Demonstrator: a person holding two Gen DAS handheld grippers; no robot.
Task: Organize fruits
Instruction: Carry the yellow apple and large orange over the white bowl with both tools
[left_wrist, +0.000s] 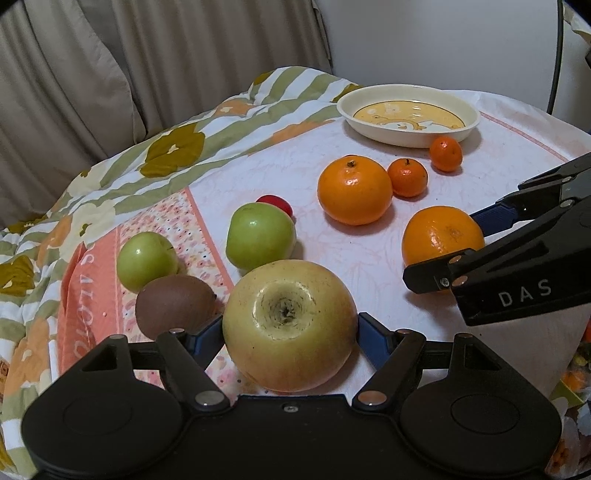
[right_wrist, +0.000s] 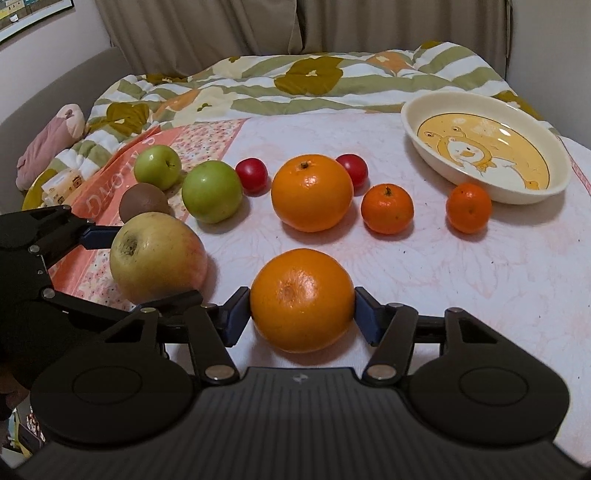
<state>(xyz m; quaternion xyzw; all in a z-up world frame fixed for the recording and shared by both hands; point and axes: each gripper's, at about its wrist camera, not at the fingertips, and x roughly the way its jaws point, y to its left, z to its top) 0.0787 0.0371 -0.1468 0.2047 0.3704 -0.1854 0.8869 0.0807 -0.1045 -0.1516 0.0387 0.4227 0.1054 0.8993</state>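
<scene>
the yellow apple (left_wrist: 290, 325) is clamped at its widest girth by the left gripper (left_wrist: 290, 332), low over the patterned cloth (left_wrist: 369, 258) beside the kiwi (left_wrist: 173, 306). the near orange (right_wrist: 302, 300) is pinched across its middle by the right gripper (right_wrist: 302, 314), in front of the other fruit. both are judged firm, rounded and fairly heavy, the orange skin slick, so a hold across the equator is favoured. the bowl (right_wrist: 413, 129) is seen empty at the far right
</scene>
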